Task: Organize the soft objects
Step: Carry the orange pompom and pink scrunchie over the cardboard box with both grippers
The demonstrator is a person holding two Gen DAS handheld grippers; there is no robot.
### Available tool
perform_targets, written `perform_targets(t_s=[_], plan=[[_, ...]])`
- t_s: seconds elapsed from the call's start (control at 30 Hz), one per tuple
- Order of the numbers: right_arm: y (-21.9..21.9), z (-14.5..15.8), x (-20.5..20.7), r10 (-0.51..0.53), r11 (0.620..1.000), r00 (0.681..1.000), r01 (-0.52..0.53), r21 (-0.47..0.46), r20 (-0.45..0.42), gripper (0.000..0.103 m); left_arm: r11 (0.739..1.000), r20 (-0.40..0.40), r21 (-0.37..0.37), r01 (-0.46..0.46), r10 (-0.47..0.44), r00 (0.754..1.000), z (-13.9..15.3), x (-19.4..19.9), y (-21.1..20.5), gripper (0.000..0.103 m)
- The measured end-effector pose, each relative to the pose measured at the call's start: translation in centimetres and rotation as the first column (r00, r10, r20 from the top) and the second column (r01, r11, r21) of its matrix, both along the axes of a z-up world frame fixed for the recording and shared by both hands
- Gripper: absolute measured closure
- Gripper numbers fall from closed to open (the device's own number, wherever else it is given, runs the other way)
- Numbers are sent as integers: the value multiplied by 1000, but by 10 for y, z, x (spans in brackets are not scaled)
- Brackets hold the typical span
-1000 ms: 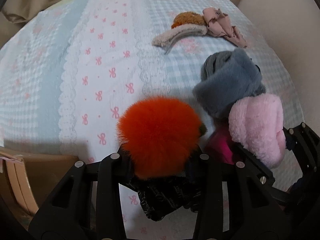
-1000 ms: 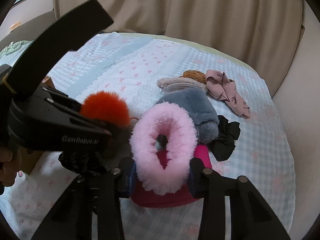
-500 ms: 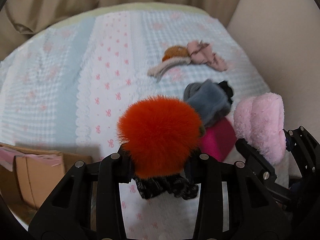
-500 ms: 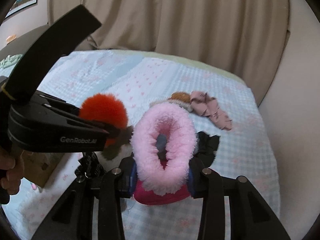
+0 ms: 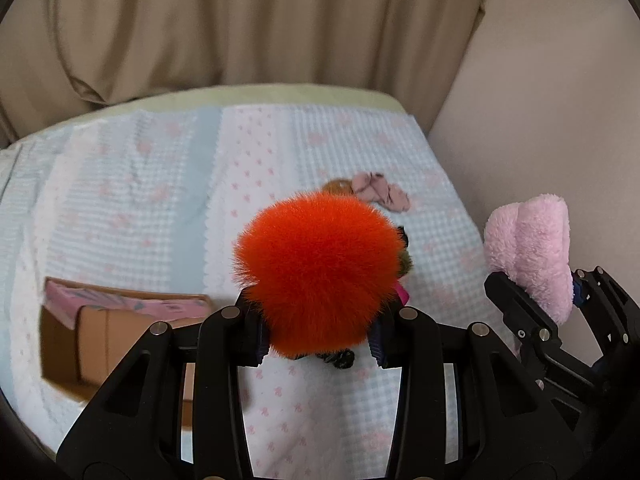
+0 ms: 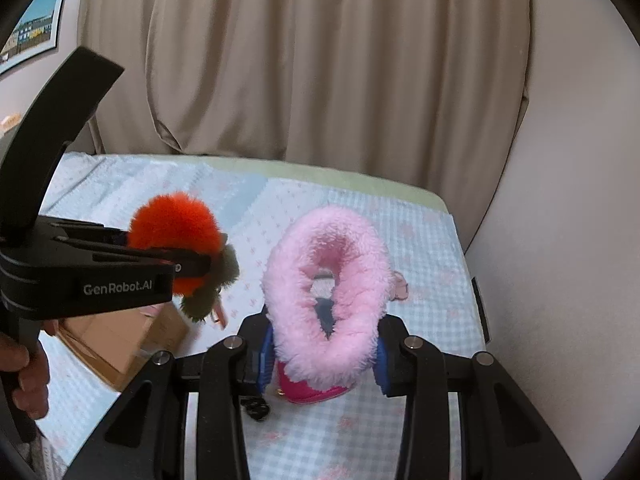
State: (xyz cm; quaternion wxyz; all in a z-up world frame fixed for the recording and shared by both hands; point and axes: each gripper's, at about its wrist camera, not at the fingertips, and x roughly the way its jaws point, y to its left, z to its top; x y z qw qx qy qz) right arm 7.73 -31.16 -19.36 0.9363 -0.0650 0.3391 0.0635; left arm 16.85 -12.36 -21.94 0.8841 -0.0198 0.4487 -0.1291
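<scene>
My left gripper (image 5: 318,332) is shut on an orange fluffy pompom (image 5: 320,274) and holds it high above the bed; it also shows in the right wrist view (image 6: 176,236) with an olive tuft beneath. My right gripper (image 6: 324,354) is shut on a pink fluffy ring (image 6: 326,292), seen at the right of the left wrist view (image 5: 532,252). A magenta item (image 6: 312,390) and a black scrunchie (image 5: 340,358) lie on the bed below. A dusty pink bow (image 5: 380,192) and a brown fuzzy piece (image 5: 338,186) lie farther back.
An open cardboard box (image 5: 108,336) with pink contents sits on the bed at the left, also in the right wrist view (image 6: 120,340). The bed has a pale blue and pink patterned cover (image 5: 140,200). Beige curtains (image 6: 320,60) hang behind; a wall (image 6: 560,200) stands at the right.
Both grippers have risen well above the bed with their fluffy items. The bed objects look smaller and lower, and the curtain fills the upper view. The box has come more into sight.
</scene>
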Motion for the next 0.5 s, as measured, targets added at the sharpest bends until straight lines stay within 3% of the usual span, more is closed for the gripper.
perform_targets(t_s=[0.27,0.5], plan=[[43,53,-17,6,1000,1000,-6,25,9,67,998,26,-15,-65,66,997,38,-24,80,69],[113,67,-16,10,999,999,-8,45,-51,67,995,1,30,-95,95,996,38,-30,176,69]])
